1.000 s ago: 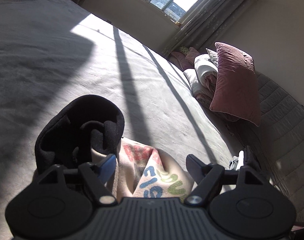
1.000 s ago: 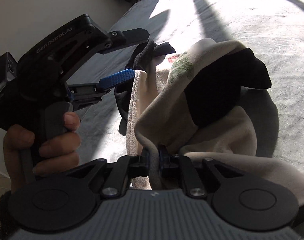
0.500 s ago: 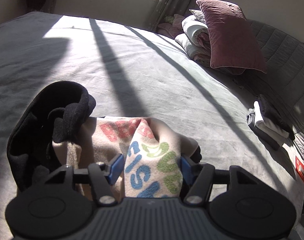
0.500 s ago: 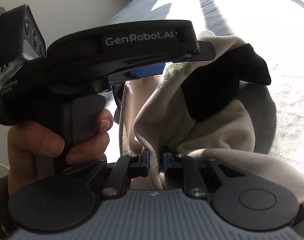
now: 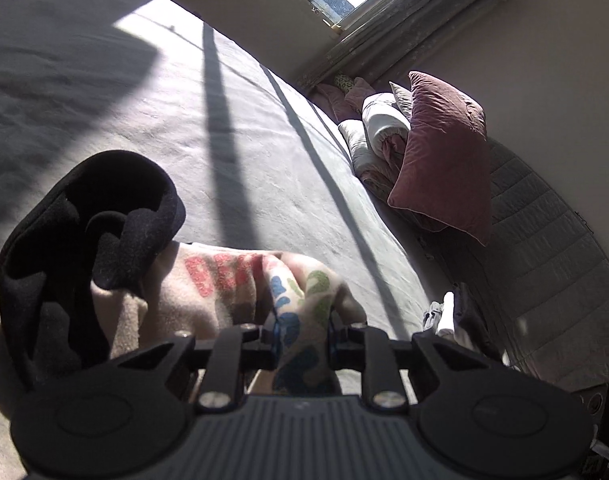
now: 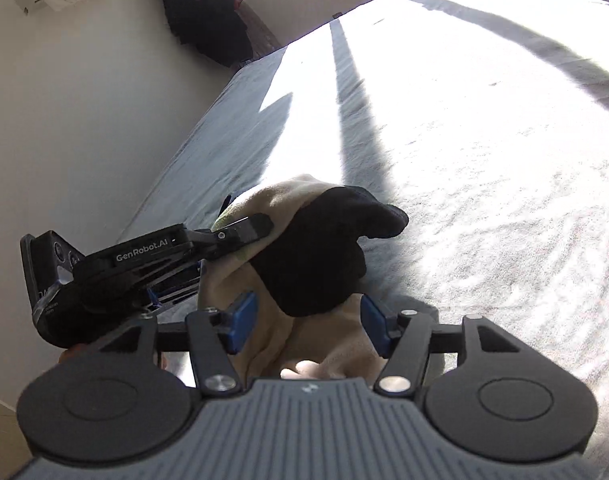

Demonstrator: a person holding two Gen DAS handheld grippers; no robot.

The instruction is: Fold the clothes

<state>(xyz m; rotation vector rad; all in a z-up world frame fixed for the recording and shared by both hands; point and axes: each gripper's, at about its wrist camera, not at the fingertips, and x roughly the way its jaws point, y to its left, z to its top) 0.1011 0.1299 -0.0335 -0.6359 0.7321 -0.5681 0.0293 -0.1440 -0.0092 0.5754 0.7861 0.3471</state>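
Note:
A beige sweatshirt (image 5: 224,280) with red, blue and green letters and a black trim (image 5: 96,232) lies bunched on the grey bed (image 5: 244,140). My left gripper (image 5: 302,336) is shut on a printed fold of it. In the right wrist view the same sweatshirt (image 6: 272,320) with its black part (image 6: 316,248) sits between the blue pads (image 6: 244,316) of my right gripper (image 6: 308,318), which stands open around the cloth without clamping it. The left gripper (image 6: 144,264), held by a hand, reaches into the garment from the left.
A maroon pillow (image 5: 440,160) and rolled bedding (image 5: 380,132) lean at the quilted headboard (image 5: 552,248). A small stack of folded clothes (image 5: 452,316) lies by the bed's right edge. A wall (image 6: 84,120) borders the bed, with dark clothing (image 6: 208,12) hanging in the corner.
My left gripper has closed onto the printed fold of the sweatshirt. My right gripper has opened and let go of the beige fabric it was pinching.

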